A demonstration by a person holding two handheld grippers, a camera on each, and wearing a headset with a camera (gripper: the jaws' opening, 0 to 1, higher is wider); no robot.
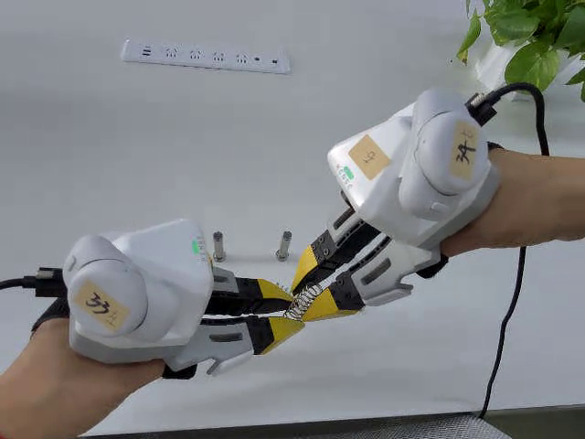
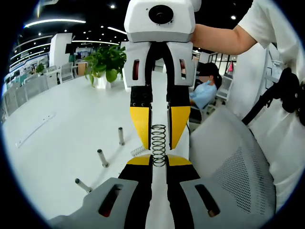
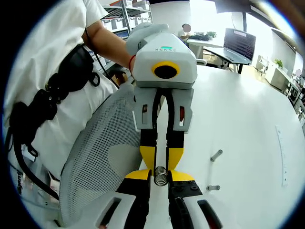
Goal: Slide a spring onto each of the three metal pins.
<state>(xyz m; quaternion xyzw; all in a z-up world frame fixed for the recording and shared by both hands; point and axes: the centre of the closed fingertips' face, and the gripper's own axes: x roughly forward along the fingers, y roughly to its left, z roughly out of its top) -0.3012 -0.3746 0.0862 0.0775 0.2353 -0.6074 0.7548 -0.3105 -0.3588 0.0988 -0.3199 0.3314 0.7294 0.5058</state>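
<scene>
Left gripper (image 2: 159, 161): I have it clenched on one end of the spring (image 1: 306, 300), jaws nearly together.
Right gripper (image 3: 161, 177): in the head view it comes in from 2 o'clock, tip to tip with the left. Its jaws sit close on either side of the coil; I cannot tell whether they press.
Spring: in the air above the white table (image 1: 137, 165), between both sets of yellow tips.
Pins (image 2: 102, 157): three standing at 9 o'clock of the spring in the left gripper view, with a loose spring (image 2: 138, 151) lying near them.
Open room: I see bare table from 9 to 12 o'clock, out to the power strip (image 1: 206, 56).
Edges: the table's near edge is at 6 o'clock with a mesh chair (image 2: 238, 176) beyond it, a plant (image 1: 526, 37) at 1 o'clock and a cable (image 1: 512, 320) at 4 o'clock.
</scene>
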